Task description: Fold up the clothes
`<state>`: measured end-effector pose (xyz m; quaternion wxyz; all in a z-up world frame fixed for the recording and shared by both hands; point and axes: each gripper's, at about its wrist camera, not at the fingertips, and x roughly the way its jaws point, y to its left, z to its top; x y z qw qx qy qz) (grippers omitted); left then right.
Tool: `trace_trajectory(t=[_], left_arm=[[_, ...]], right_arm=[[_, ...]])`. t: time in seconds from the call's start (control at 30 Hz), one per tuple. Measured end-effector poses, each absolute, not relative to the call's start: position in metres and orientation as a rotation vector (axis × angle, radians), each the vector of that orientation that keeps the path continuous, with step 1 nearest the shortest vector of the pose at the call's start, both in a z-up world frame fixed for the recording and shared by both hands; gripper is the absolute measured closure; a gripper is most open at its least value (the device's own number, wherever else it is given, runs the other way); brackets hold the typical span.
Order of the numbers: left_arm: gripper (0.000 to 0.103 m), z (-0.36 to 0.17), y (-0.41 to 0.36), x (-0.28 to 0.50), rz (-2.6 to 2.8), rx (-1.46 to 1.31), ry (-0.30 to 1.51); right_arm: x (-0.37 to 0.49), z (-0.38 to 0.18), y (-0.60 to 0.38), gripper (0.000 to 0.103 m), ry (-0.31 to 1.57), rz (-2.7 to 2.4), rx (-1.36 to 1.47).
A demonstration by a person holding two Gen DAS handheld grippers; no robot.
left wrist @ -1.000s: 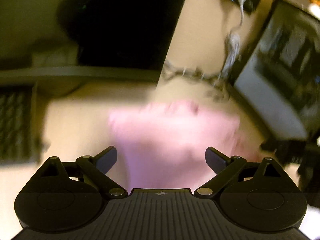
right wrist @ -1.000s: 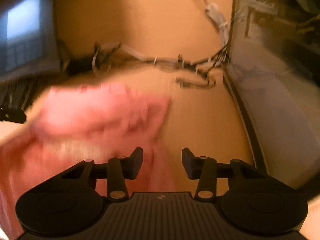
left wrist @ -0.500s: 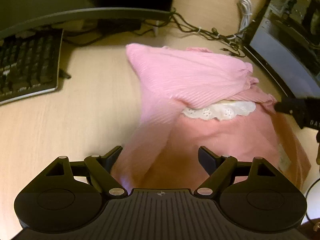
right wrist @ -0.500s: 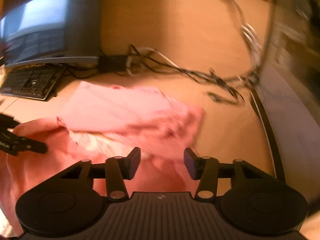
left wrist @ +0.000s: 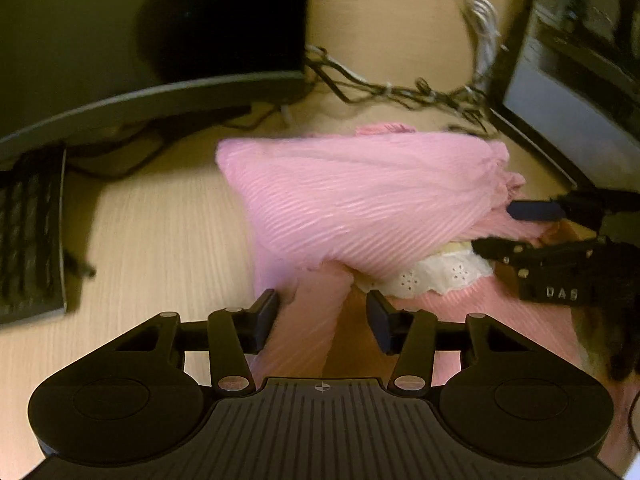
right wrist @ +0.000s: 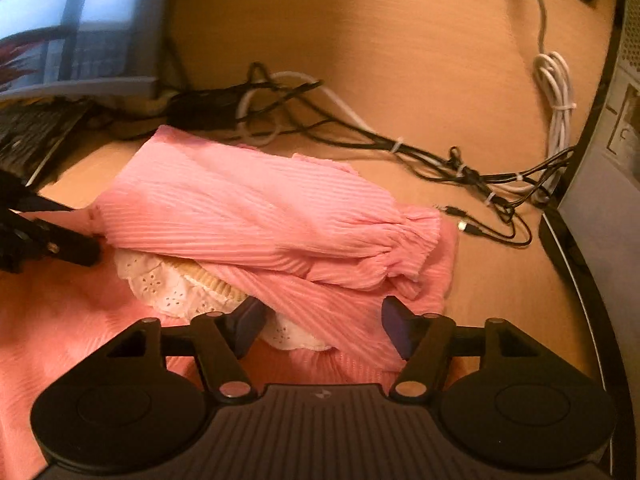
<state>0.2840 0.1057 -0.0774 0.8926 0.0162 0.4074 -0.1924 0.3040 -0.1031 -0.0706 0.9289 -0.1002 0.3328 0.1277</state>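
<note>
**A:** Garment first: one pink ribbed top with a white lace collar, lying on the table, both sleeves folded across the chest. Where does it lie from each gripper?

**B:** Straight ahead of both. The left gripper sits over the left edge, with a strip of pink cloth running between its fingers. They have just been closing, but I see a gap on either side of the strip, so not clamped yet. The folded sleeve's long axis runs across its view.

**A:** And the other?

**B:** The right gripper is at the opposite edge. Its fingers have just been opening and stand apart, with the lower sleeve and lace under them, nothing pinched.

**A:** Which is nearer a grasp?

**B:** The left, I judge.

**A:** Counts?

**B:** One garment, two sleeves, two grippers. Behind it are a bundle of cables, a keyboard and a monitor.
</note>
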Motion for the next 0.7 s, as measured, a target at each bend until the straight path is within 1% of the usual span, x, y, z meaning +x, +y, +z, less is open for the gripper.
trace_trajectory(t=[0.03,0.07,0.1,0.13,0.17,0.2,0.3,0.43,0.47,0.53,0.57,0.6,0.63,0.67,0.7], left_arm=[[0.051,-0.075,0.109,0.29,-0.402,0.007,0.843],[0.048,-0.071,0.114,0.291,-0.41,-0.016,0.837],[0.036,-0.066,0.121,0.285,-0.425,-0.031,0.826],[0.029,-0.06,0.128,0.279,-0.44,-0.046,0.814],[0.017,-0.058,0.134,0.272,-0.447,-0.05,0.812],[0.015,-0.061,0.139,0.264,-0.443,-0.037,0.825],[0.015,-0.07,0.153,0.24,-0.432,0.002,0.863],[0.017,-0.084,0.158,0.222,-0.367,0.04,0.886],[0.02,-0.085,0.158,0.22,-0.346,0.045,0.879],[0.039,-0.085,0.154,0.215,-0.304,0.074,0.863],[0.06,-0.084,0.15,0.211,-0.281,0.107,0.855],[0.077,-0.082,0.146,0.209,-0.267,0.128,0.852],[0.089,-0.078,0.14,0.207,-0.256,0.149,0.85],[0.094,-0.073,0.131,0.203,-0.233,0.19,0.838],[0.094,-0.067,0.119,0.196,-0.229,0.24,0.818]], right_arm=[[0.305,-0.071,-0.105,0.038,0.681,0.259,-0.191],[0.305,-0.071,-0.108,0.038,0.68,0.258,-0.179],[0.302,-0.072,-0.11,0.038,0.672,0.258,-0.18],[0.299,-0.071,-0.111,0.038,0.665,0.256,-0.189],[0.294,-0.07,-0.111,0.038,0.662,0.254,-0.204],[0.287,-0.066,-0.114,0.038,0.663,0.26,-0.194],[0.262,-0.05,-0.126,0.038,0.672,0.289,-0.133],[0.226,-0.042,-0.146,0.034,0.703,0.292,-0.061],[0.22,-0.044,-0.15,0.034,0.713,0.279,-0.062],[0.21,-0.048,-0.158,0.034,0.734,0.256,-0.056],[0.206,-0.05,-0.162,0.034,0.745,0.247,-0.047],[0.203,-0.05,-0.166,0.034,0.748,0.24,-0.041],[0.199,-0.049,-0.17,0.034,0.749,0.234,-0.036],[0.195,-0.047,-0.174,0.034,0.742,0.237,-0.04],[0.19,-0.044,-0.177,0.034,0.731,0.242,-0.046]])
